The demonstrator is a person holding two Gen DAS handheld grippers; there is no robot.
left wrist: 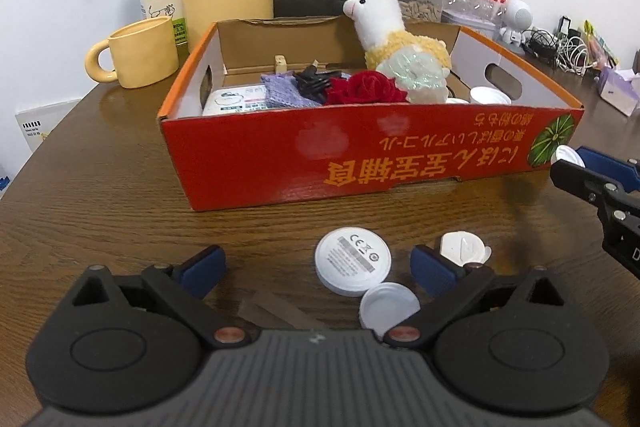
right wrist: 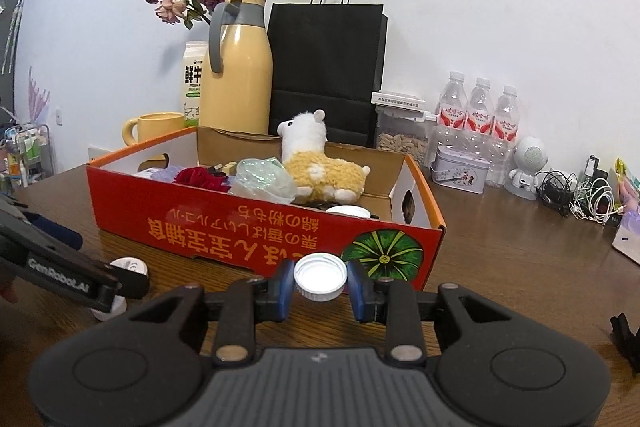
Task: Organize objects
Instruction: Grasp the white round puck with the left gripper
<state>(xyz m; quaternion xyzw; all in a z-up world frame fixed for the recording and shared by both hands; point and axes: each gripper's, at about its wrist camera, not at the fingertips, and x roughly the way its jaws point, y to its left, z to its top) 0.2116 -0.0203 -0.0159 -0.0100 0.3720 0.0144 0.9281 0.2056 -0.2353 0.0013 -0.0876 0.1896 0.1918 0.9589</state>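
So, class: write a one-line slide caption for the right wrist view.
Right hand-held gripper clamps a white bottle cap before the red cardboard box holding a plush alpaca.

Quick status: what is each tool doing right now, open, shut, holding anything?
Left tool: open, empty, above the white disc on the table.
Right tool: shut on a white cap, in front of the red box.

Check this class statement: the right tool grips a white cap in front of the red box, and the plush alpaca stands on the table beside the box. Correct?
Not quite. The right tool does grip the white cap before the red box, but the plush alpaca sits inside the box, as the right wrist view shows.
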